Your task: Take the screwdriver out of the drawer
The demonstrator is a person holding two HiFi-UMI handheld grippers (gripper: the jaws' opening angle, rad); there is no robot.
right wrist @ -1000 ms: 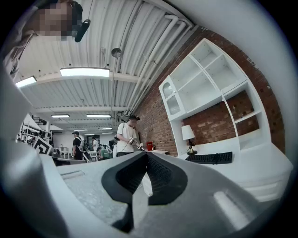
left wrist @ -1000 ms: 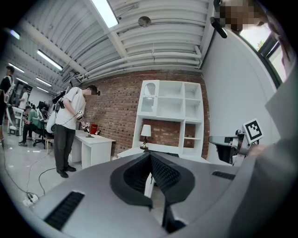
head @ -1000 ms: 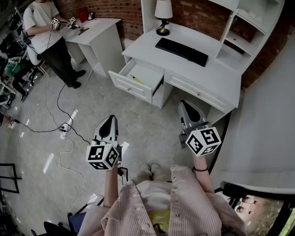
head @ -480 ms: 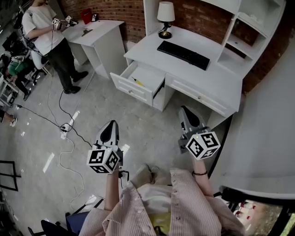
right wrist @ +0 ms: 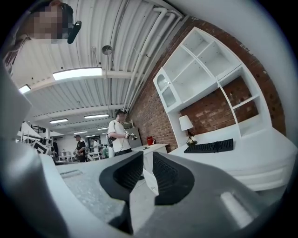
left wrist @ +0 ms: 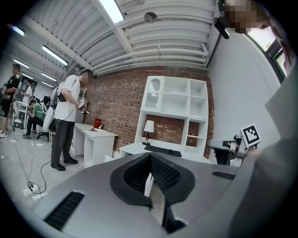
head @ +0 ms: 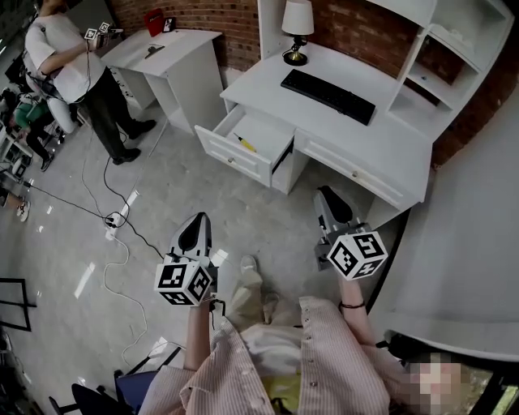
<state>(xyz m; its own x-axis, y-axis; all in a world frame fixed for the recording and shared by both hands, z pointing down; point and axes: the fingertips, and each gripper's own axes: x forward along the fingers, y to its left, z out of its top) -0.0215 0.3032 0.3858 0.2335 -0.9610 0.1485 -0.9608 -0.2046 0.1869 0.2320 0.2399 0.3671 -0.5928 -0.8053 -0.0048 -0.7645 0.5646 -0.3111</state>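
A yellow-handled screwdriver (head: pixel 246 144) lies inside the open left drawer (head: pixel 235 159) of the white desk (head: pixel 357 134). Both grippers hang over the floor well short of the desk. My left gripper (head: pixel 198 219) points toward the drawer, and its tips (left wrist: pixel 150 157) meet with nothing in them. Over to the right, my right gripper (head: pixel 324 194) aims at the desk front. Its jaws (right wrist: pixel 147 158) are opening, with a narrow gap and nothing between them.
A black keyboard (head: pixel 328 91) and a lamp (head: pixel 297 24) sit on the desk, with a shelf hutch (head: pixel 442 49) behind. A second white table (head: pixel 174 49) and a standing person (head: pixel 61 57) are at the far left. Cables (head: pixel 113 223) trail across the floor.
The desk and drawer sit slightly nearer in view, and a foot has stepped forward between the grippers. Both grippers keep about the same places in the picture.
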